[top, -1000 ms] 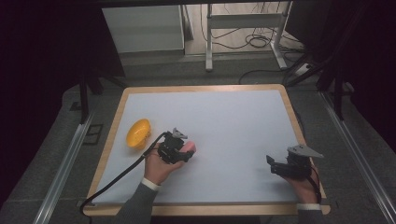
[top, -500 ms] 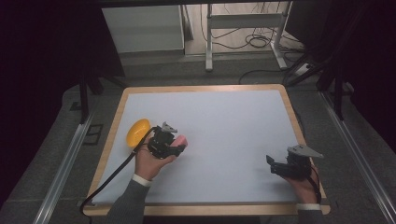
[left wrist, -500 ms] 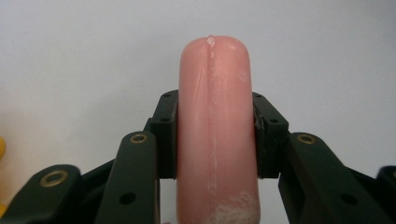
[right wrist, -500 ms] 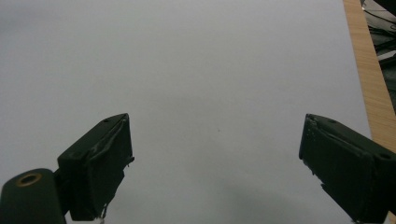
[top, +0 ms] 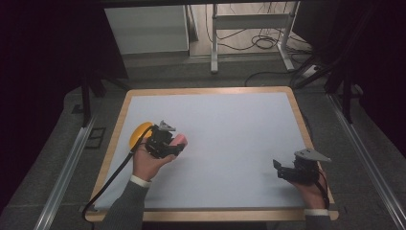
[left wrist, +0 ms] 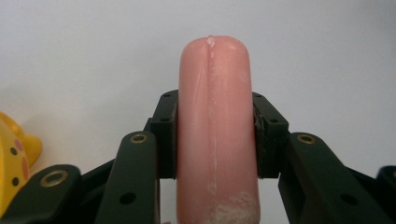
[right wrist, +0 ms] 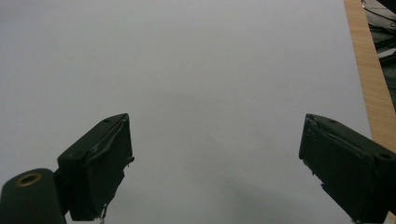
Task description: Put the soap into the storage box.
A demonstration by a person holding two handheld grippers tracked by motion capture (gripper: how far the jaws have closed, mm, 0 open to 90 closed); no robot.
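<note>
Left gripper (left wrist: 215, 135): jaws clamped on pink sausage (left wrist: 215, 116), beside yellow toy (top: 140, 132).
Right gripper (right wrist: 215, 168): jaws wide, nothing held.

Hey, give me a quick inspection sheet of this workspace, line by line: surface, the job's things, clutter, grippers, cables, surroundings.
Surface: white mat on a wood-edged table.
Job's things: pink sausage-shaped piece clamped between the left jaws; yellow toy beside it near the table's left edge.
Clutter: nothing seen.
Grippers: left gripper shut on the pink piece; right gripper open, holding nothing, above bare mat.
Cables: black cable trails from the left gripper off the front edge.
Surroundings: dark floor, metal frame legs, loose wires behind the table.
</note>
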